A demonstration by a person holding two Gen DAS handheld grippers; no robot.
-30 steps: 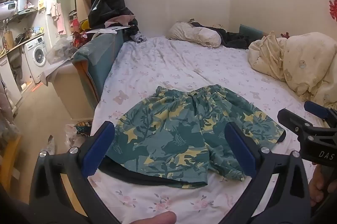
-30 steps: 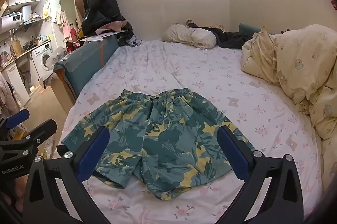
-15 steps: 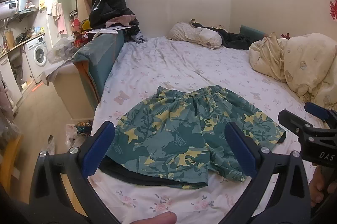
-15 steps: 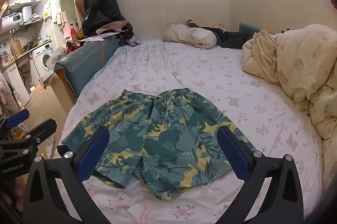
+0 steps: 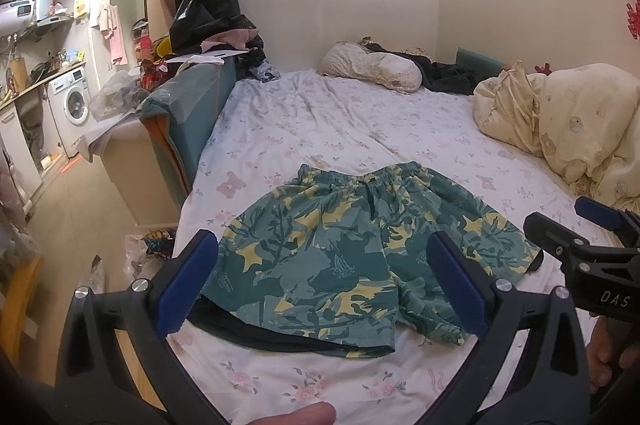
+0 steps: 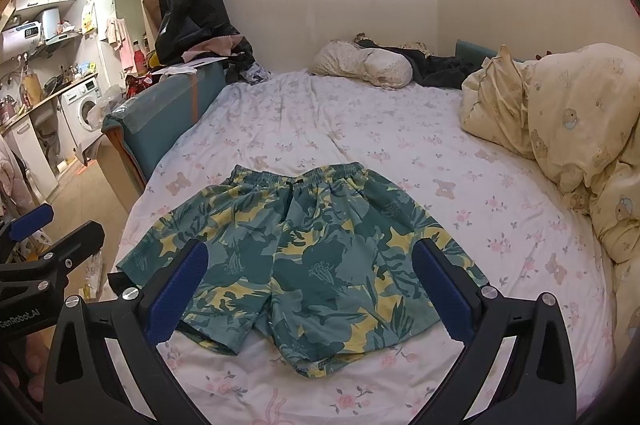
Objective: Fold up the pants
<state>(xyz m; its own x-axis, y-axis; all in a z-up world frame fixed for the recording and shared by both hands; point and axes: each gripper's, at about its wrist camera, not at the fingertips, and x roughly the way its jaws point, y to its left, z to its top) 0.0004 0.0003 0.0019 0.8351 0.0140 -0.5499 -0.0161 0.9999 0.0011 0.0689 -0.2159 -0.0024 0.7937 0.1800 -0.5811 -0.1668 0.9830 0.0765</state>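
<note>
Left gripper [image 5: 320,285] and right gripper [image 6: 308,285] hover, jaws spread wide.

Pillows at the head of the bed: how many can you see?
1, possibly more hidden. The pillow lies at the far end of the bed sheet, against the wall, left of dark clothing that could cover another.

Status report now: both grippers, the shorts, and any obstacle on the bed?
Left gripper open, empty. Right gripper open, empty. Shorts flat on bed sheet, unfolded, waistband far side. Nothing on the shorts; quilt off to the right.
</note>
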